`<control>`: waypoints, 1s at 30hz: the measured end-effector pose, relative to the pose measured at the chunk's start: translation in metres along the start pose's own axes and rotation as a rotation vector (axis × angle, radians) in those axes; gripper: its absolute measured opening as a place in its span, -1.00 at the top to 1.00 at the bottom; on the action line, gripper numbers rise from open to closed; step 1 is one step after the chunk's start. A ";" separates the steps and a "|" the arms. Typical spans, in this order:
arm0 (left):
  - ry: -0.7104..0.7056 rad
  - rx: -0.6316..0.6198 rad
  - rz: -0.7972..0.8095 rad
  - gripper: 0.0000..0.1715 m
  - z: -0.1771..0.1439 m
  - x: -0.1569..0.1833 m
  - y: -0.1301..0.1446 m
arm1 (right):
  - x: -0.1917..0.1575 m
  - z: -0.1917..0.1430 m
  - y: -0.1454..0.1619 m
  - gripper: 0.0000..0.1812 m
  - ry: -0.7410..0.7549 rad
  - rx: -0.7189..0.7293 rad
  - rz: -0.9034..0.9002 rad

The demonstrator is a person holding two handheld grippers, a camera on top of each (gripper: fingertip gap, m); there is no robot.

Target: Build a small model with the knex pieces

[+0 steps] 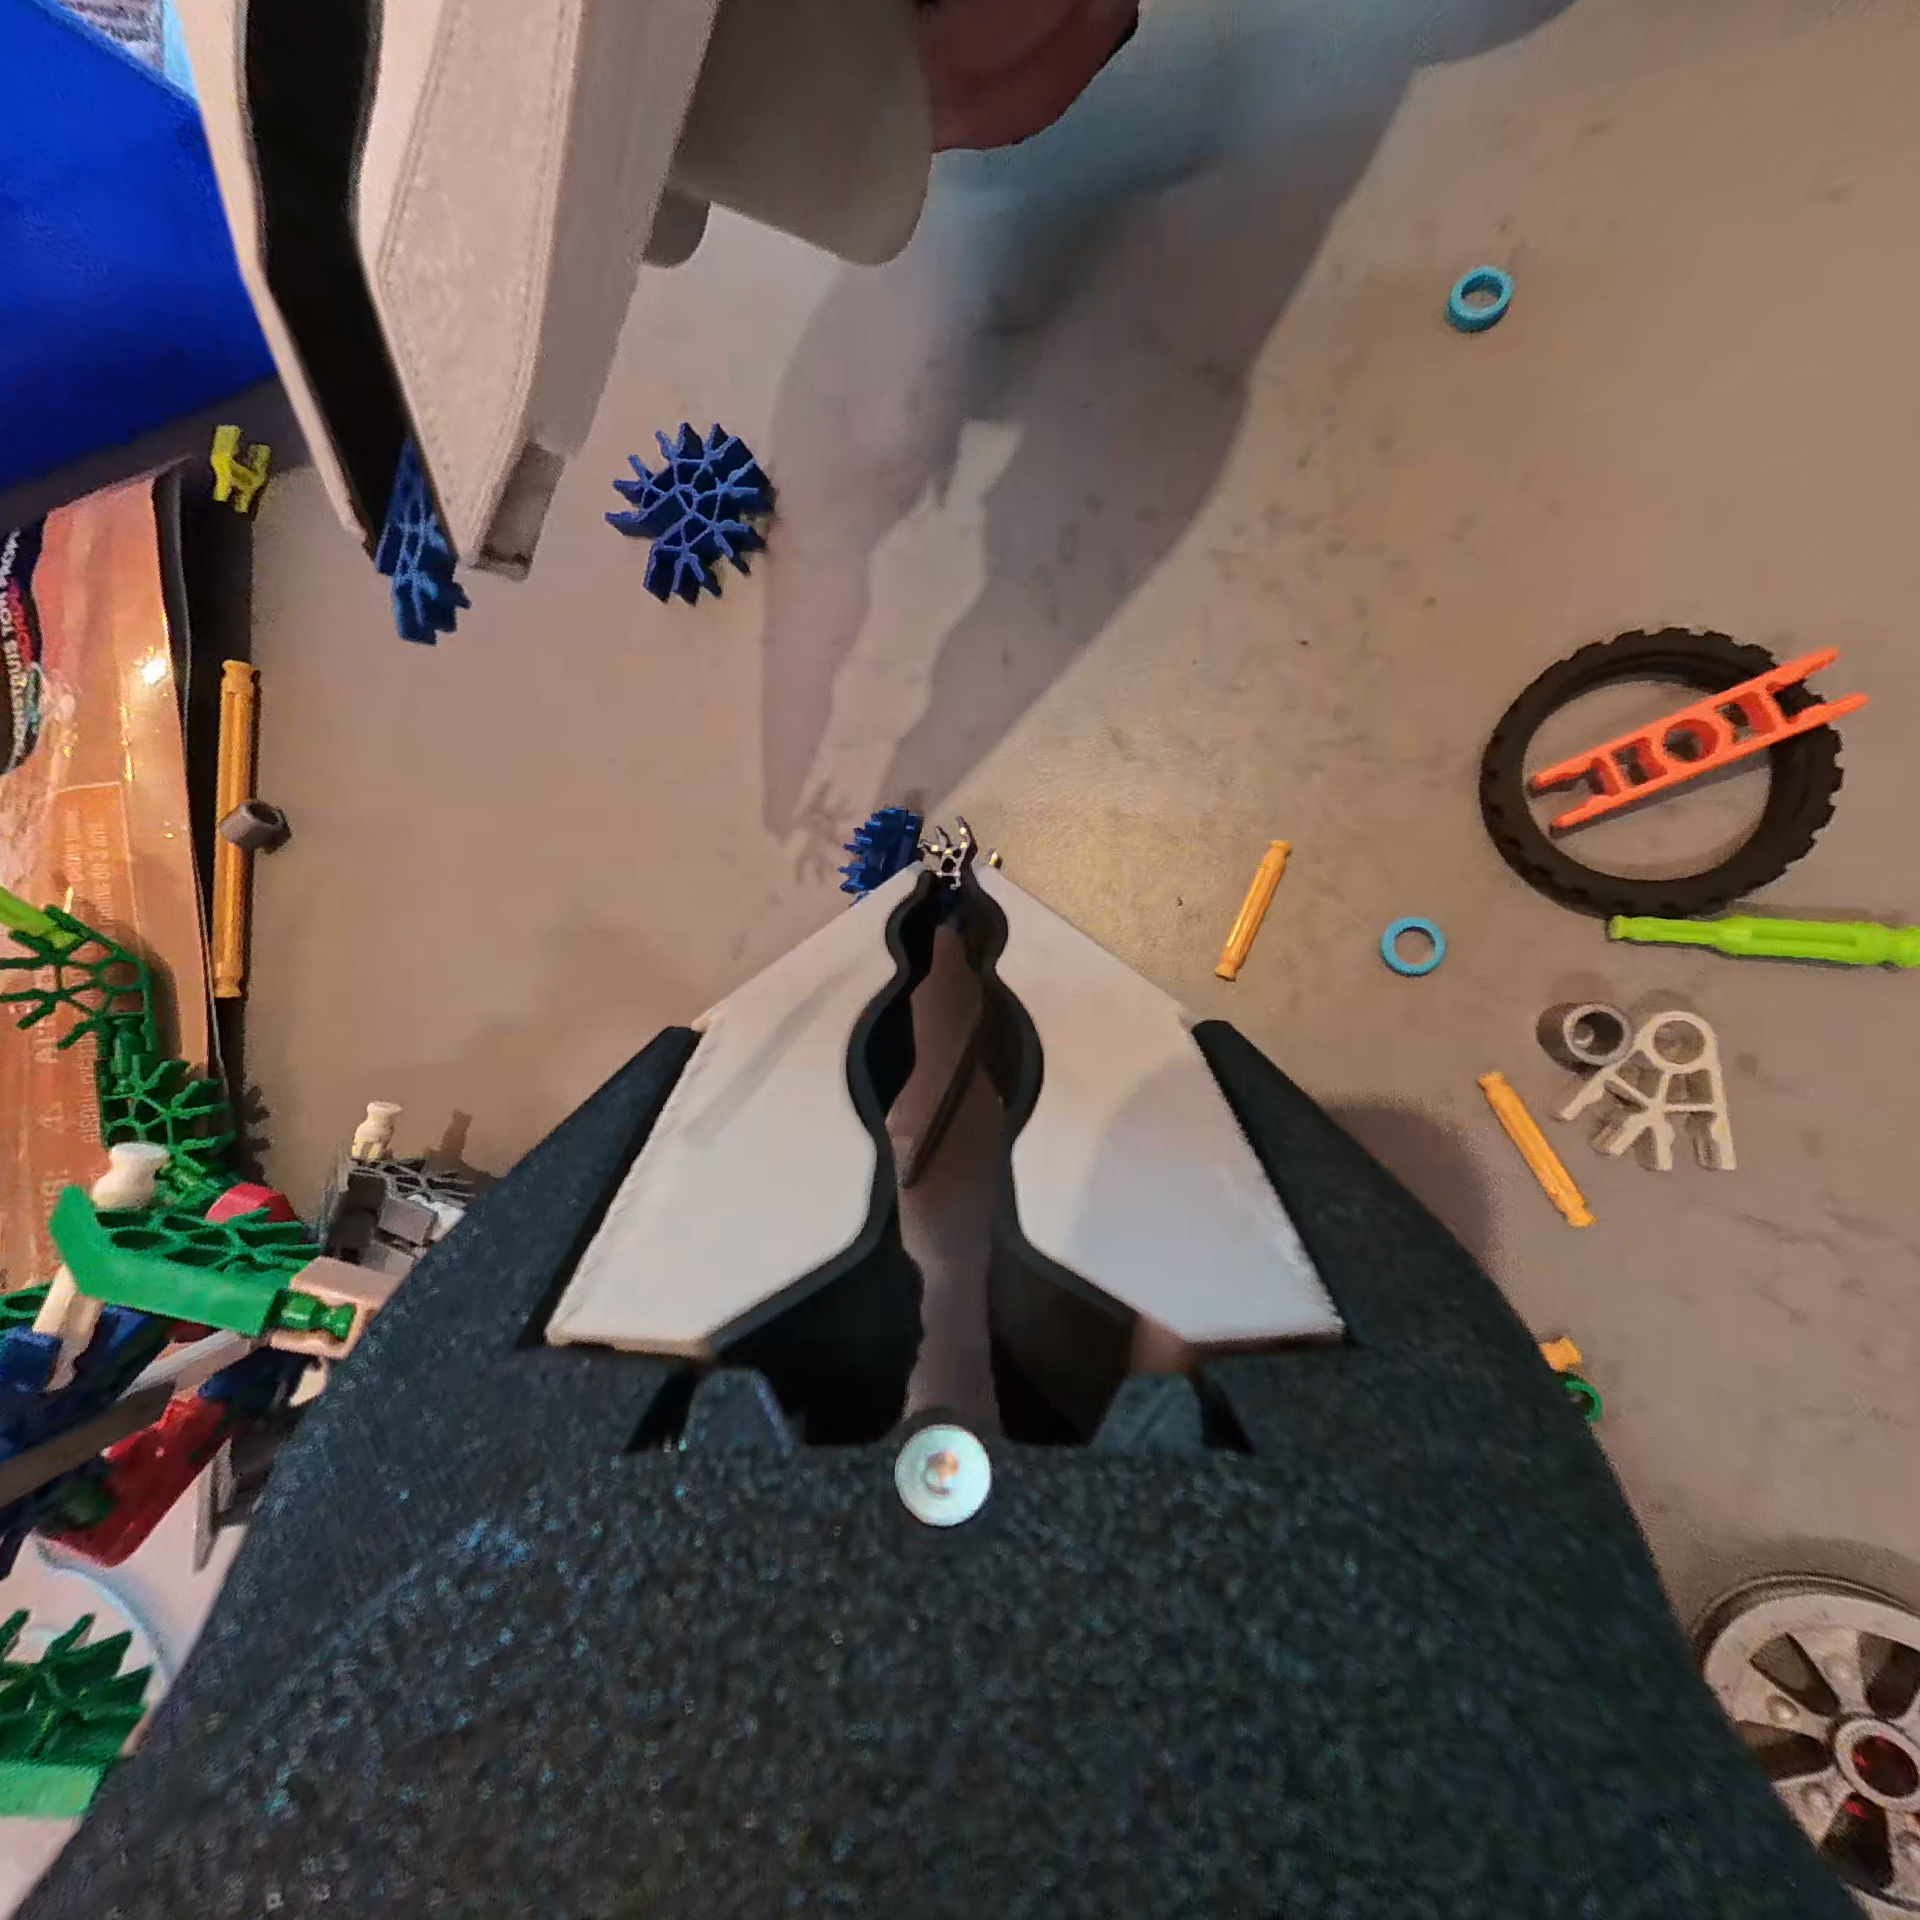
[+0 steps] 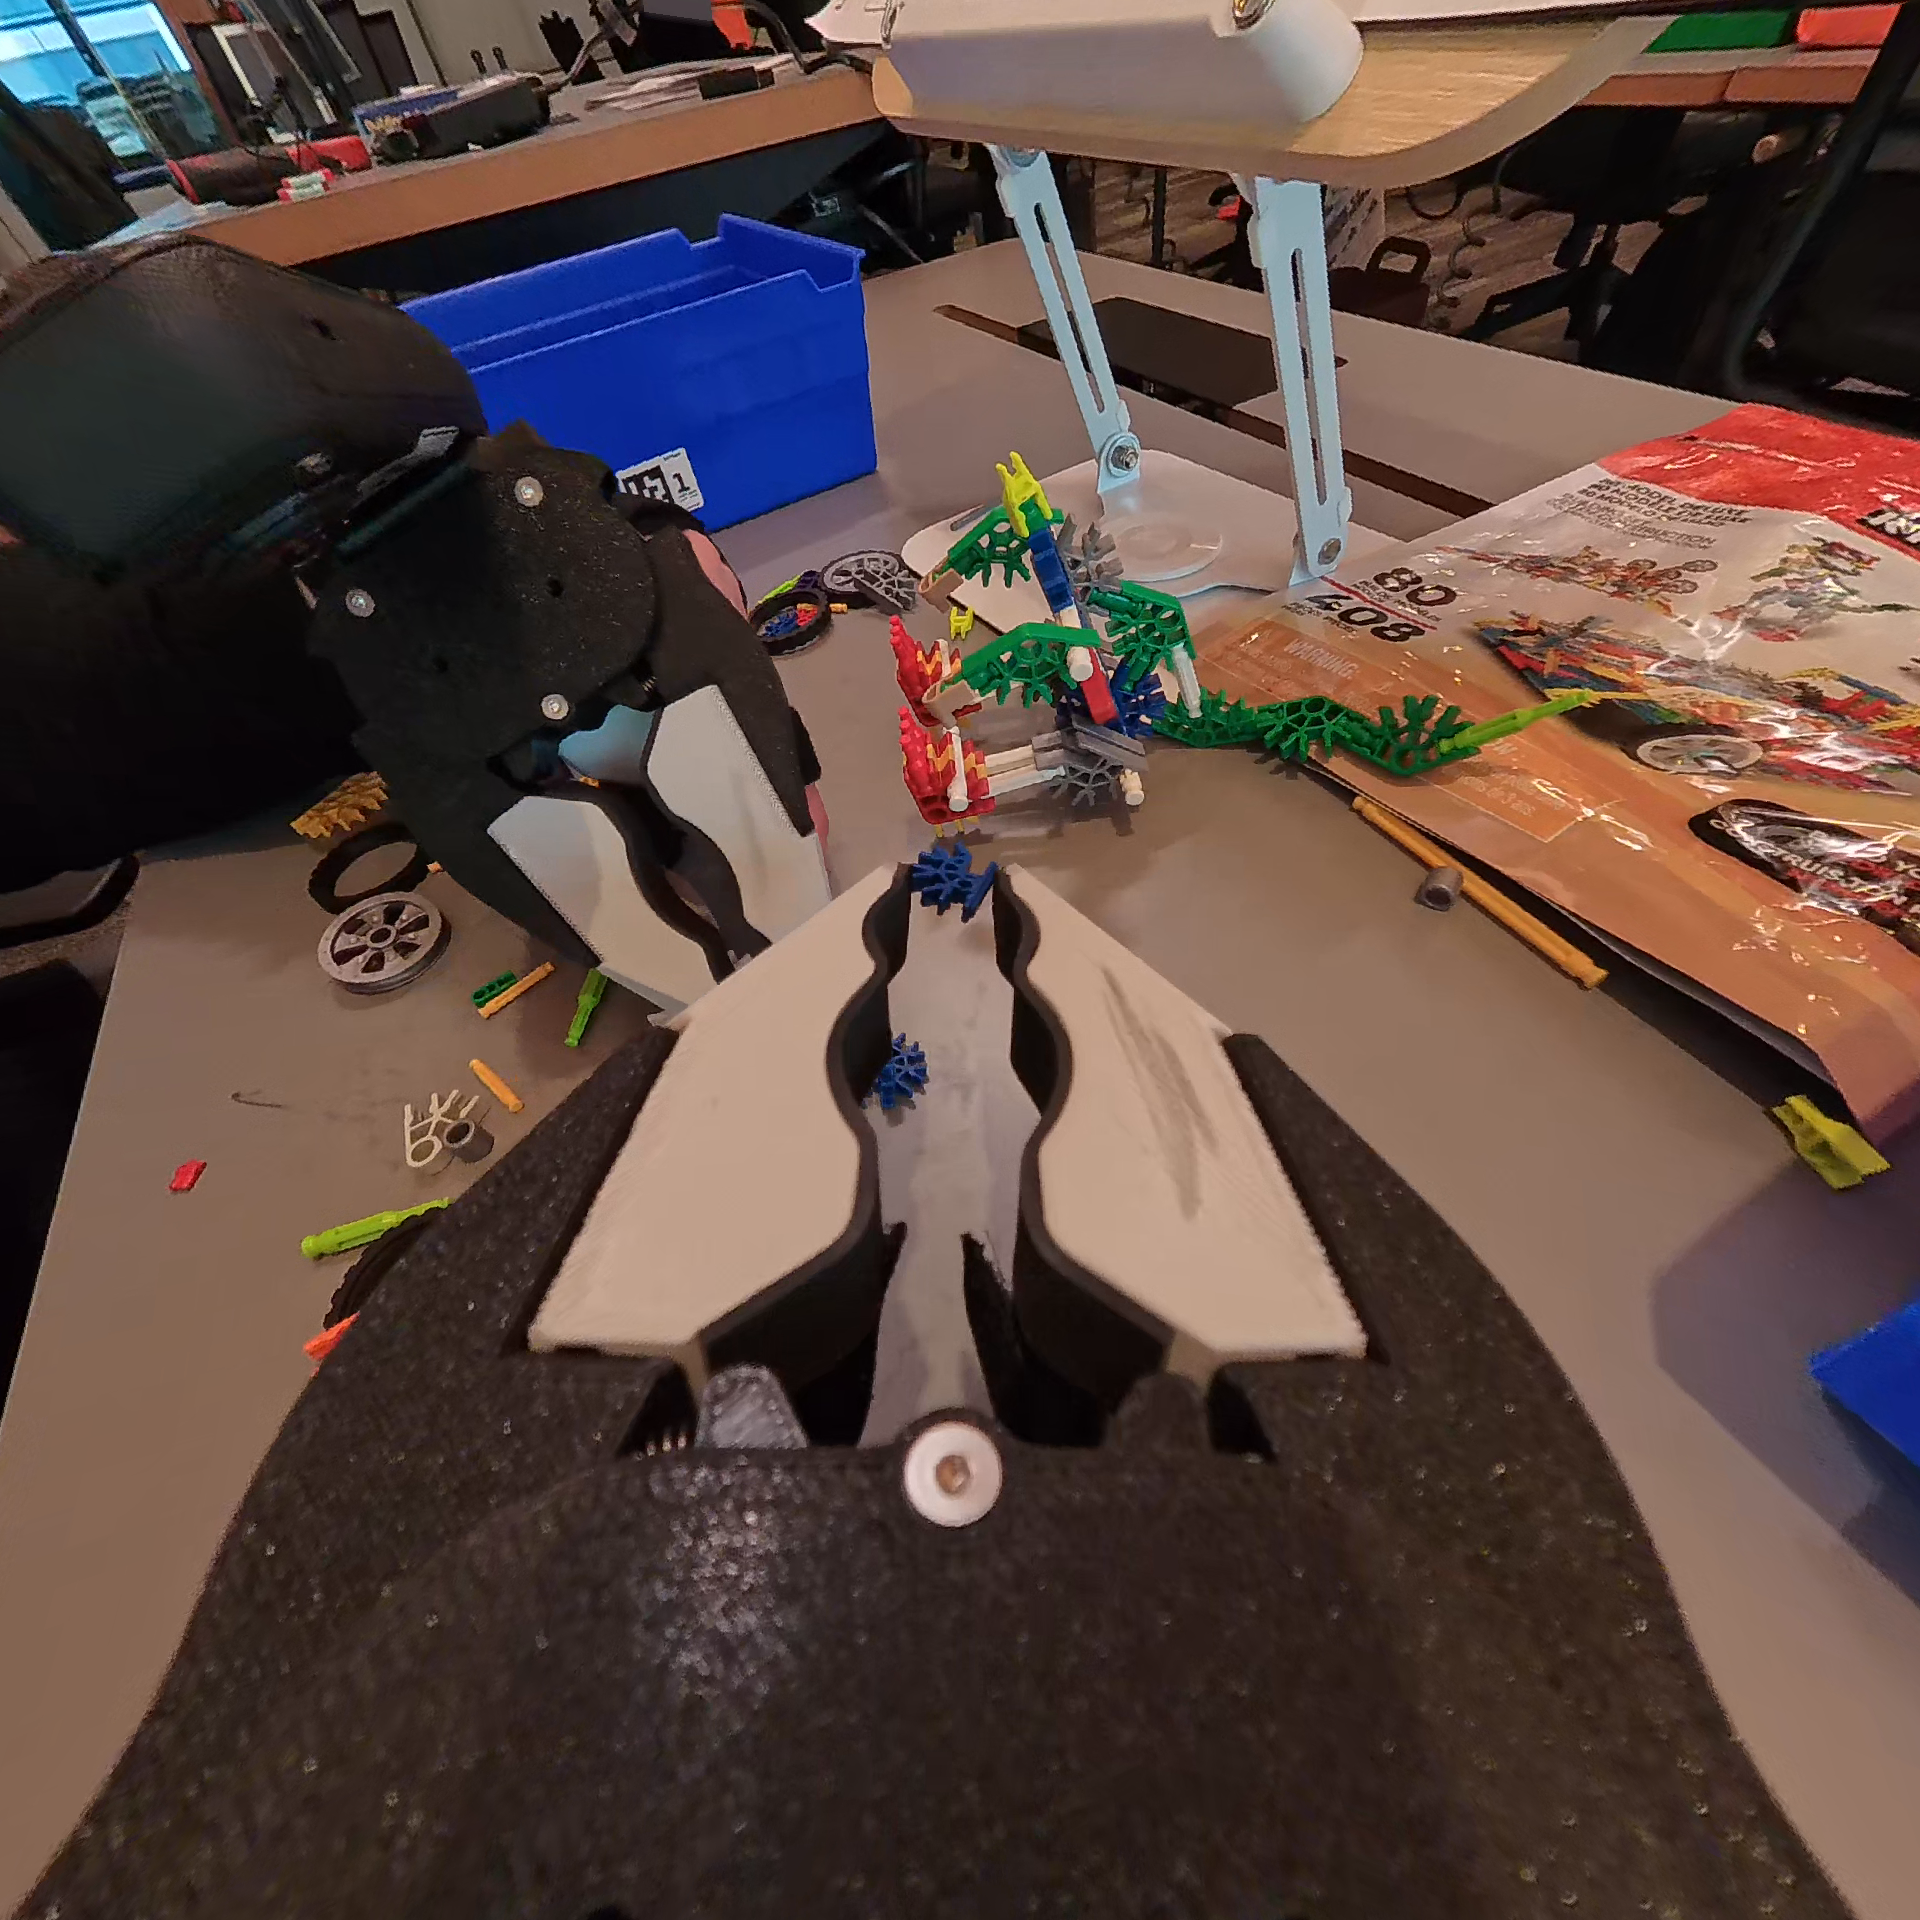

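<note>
Blue snowflake connector [image 2: 951, 881] sits pinched in my right gripper [image 2: 953, 883] at its tips, 12 o'clock. My left gripper [image 1: 948, 871] clenches a second blue connector [image 1: 881, 847]. Toy model [image 2: 1049, 675] stands beyond, toward 12 o'clock; right gripper is nearer.

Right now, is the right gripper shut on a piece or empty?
Shut on a blue snowflake connector: the right gripper pinches it between its fingers, lifted off the table.
</note>
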State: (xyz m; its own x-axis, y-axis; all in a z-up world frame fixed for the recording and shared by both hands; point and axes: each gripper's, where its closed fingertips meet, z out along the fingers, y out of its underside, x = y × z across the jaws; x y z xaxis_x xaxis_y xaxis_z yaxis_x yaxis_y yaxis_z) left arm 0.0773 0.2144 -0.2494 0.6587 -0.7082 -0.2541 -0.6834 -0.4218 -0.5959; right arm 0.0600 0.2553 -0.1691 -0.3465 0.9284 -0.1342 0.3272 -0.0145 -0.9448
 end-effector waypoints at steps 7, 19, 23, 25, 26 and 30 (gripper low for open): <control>0.118 0.018 -0.009 0.95 -0.005 0.019 -0.003 | -0.001 0.000 -0.001 0.84 -0.002 0.001 -0.005; 0.089 0.003 -0.050 0.88 0.001 0.012 -0.001 | 0.000 0.000 -0.001 0.84 0.003 0.000 -0.008; 0.076 0.006 -0.046 0.89 0.002 0.011 -0.003 | 0.000 0.000 -0.001 0.84 0.004 0.001 -0.010; 0.067 0.006 -0.039 0.89 0.003 0.011 -0.004 | 0.000 -0.001 -0.001 0.84 0.005 0.000 -0.012; 0.060 0.005 -0.042 0.89 0.003 0.009 -0.004 | 0.000 -0.001 -0.001 0.84 0.005 0.001 -0.012; 0.054 0.003 -0.062 0.89 0.005 0.007 -0.004 | -0.001 -0.001 -0.002 0.84 0.005 0.002 -0.015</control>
State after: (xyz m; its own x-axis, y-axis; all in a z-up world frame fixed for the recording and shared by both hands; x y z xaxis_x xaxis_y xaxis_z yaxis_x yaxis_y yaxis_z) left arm 0.0864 0.2136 -0.2523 0.6821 -0.7100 -0.1753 -0.6406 -0.4643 -0.6116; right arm 0.0604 0.2550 -0.1672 -0.3470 0.9304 -0.1182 0.3200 -0.0011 -0.9474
